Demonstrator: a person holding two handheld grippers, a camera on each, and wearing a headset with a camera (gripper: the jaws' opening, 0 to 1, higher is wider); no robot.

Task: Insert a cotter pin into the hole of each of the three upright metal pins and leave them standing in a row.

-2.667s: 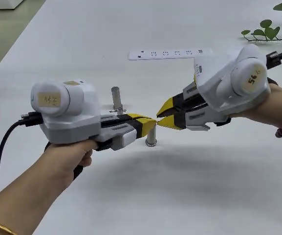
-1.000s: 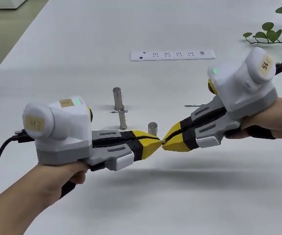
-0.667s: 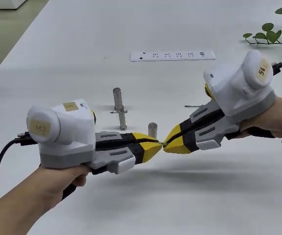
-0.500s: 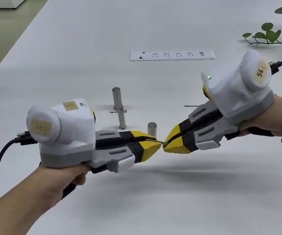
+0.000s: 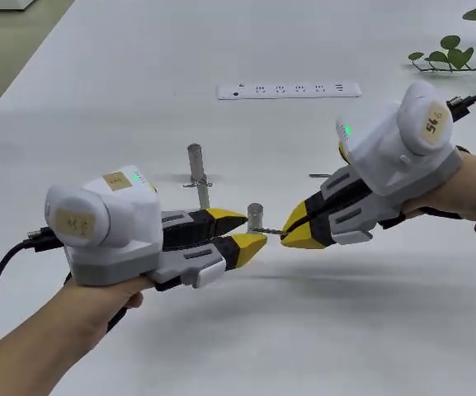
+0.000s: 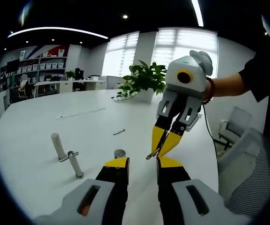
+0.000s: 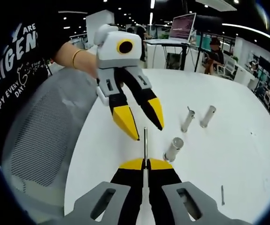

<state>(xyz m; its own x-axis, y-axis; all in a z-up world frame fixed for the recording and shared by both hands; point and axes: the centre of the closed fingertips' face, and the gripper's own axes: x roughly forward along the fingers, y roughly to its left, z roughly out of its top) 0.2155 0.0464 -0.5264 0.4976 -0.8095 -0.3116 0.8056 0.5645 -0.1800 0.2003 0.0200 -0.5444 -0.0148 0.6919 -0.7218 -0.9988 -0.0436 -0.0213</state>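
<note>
Left tool (image 5: pixel 239 231): jaws spread apart, holding nothing. Right tool (image 5: pixel 289 237): jaws closed on a cotter pin (image 7: pixel 145 140), whose free end points at the gap between the left tool's jaws. Nearest metal pin (image 5: pixel 255 216): upright on the desk (image 5: pixel 221 330), just beyond the tool tips, apart from the held cotter pin. At its 10 o'clock stands the second metal pin (image 5: pixel 203 196) with a fitted cotter pin (image 5: pixel 196 185) crosswise. The third metal pin (image 5: pixel 195 157) stands behind it. A spare cotter pin (image 5: pixel 320 176) lies at 2 o'clock.
</note>
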